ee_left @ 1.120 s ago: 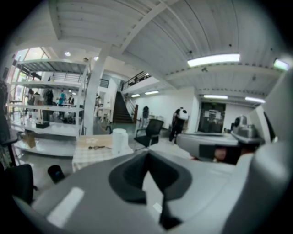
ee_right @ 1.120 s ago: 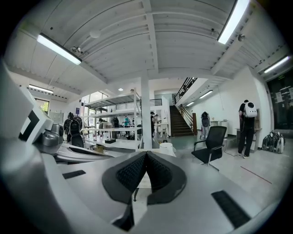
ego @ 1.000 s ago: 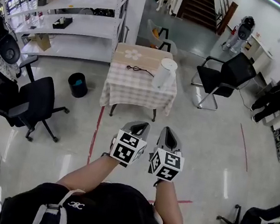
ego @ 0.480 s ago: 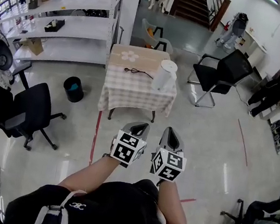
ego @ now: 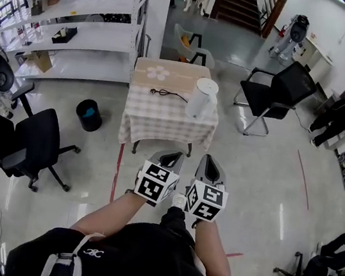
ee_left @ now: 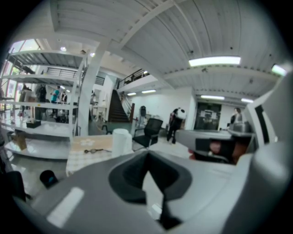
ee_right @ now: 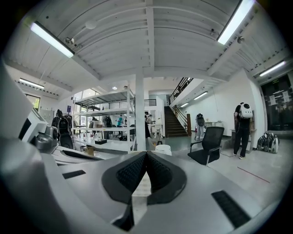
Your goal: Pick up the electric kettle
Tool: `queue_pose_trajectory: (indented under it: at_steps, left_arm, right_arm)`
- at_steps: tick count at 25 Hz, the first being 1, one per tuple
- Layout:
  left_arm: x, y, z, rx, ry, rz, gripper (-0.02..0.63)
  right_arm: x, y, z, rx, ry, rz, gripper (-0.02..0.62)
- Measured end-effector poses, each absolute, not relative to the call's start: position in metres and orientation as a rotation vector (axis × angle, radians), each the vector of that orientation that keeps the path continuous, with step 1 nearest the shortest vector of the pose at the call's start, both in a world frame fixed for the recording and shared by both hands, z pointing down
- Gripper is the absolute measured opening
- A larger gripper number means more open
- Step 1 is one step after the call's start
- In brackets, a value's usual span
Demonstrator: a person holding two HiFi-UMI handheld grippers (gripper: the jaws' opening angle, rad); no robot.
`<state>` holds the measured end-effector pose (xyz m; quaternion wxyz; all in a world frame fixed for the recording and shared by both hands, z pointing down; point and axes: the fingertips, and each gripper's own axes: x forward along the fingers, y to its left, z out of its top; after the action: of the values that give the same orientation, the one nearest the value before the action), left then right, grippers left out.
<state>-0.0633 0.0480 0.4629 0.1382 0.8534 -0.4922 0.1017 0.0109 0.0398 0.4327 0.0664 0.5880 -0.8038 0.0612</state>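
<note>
Nearer now — kettle (ego: 202, 98) well ahead of left claw (ego: 171, 158), right claw (ego: 210, 164).

Head cam: high up, pitched steeply down and forward. left gripper (ego: 171, 156) and right gripper (ego: 211, 163) sit near, bottom centre; table (ego: 156, 117) far ahead. Left gripper cam: low, close behind its own jaws, facing the table; the right gripper fills its right edge. Right gripper cam: same heading, left gripper at its left edge. All three share kettle (ego: 202, 98), shelves (ego: 79, 28) left, black chair (ego: 282, 90) right.
</note>
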Motion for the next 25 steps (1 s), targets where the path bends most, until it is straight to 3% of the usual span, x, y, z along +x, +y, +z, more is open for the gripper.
queue_pose_trajectory:
  at_steps: [25]
  left_arm:
    - [0.002,-0.221,0.477,2.326,-1.507,0.356,-0.003]
  right_arm:
    - [0.097,-0.245,0.444,1.705,-2.496,0.312,-0.002]
